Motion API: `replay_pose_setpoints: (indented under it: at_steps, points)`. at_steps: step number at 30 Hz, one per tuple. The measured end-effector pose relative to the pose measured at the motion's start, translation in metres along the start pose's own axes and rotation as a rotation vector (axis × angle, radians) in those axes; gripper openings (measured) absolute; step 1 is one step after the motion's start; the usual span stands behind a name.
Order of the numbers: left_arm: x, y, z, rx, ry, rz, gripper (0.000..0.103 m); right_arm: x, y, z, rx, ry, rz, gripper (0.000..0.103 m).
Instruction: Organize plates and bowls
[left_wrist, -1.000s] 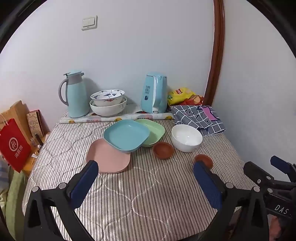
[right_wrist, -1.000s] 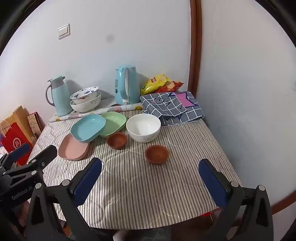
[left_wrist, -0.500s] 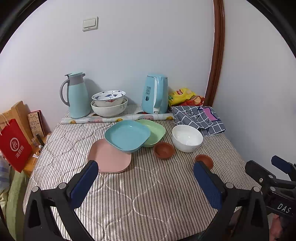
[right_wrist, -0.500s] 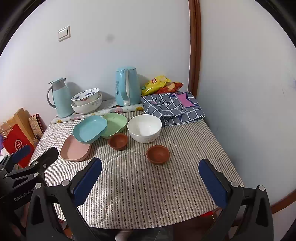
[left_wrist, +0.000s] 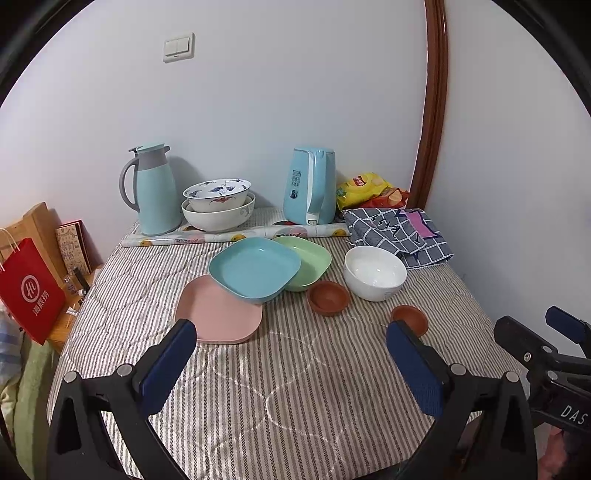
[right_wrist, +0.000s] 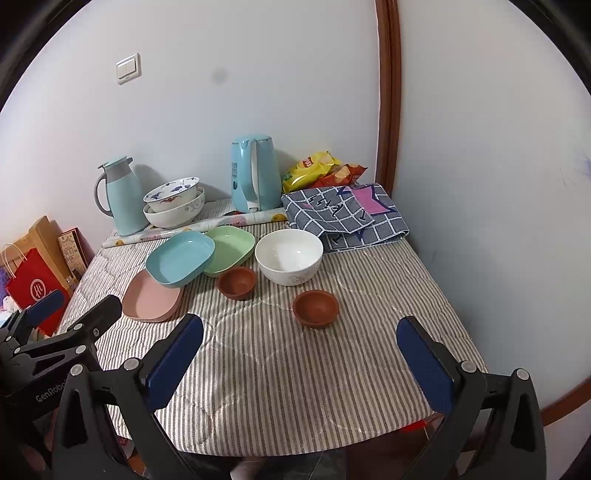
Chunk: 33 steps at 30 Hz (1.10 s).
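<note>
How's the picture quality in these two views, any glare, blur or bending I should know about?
Left wrist view: sharp overall, strong fisheye bend in the door frame, black corners, soft shadow behind the thermos jug. Right wrist view: also sharp, the same curving, a mild highlight inside the white bowl, a faint dark smudge on the wall.

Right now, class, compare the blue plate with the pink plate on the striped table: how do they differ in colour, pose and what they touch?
The blue plate is teal and tilted; the pink plate is pale pink and lies flat on the table.
The blue plate rests on others, overlapping the pink plate and the green plate; the pink plate sits lowest, partly covered by the blue one.
Both are rounded-square, shallow and empty.
</note>
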<state>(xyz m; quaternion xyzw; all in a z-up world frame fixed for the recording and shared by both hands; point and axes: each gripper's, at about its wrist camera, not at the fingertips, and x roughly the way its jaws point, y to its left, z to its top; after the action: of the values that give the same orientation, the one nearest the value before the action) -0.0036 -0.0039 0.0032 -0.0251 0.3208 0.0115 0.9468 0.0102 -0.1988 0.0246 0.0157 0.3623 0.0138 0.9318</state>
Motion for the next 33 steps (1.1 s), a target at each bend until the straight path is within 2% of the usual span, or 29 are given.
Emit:
replay_pose_setpoints:
  at_steps: [33]
  points:
    - [-0.0002, -0.0044, -0.0043, 0.002, 0.008, -0.007, 0.103, -0.0024, 0.0026, -0.0046, 0.006, -0.014, 0.007, 0.103]
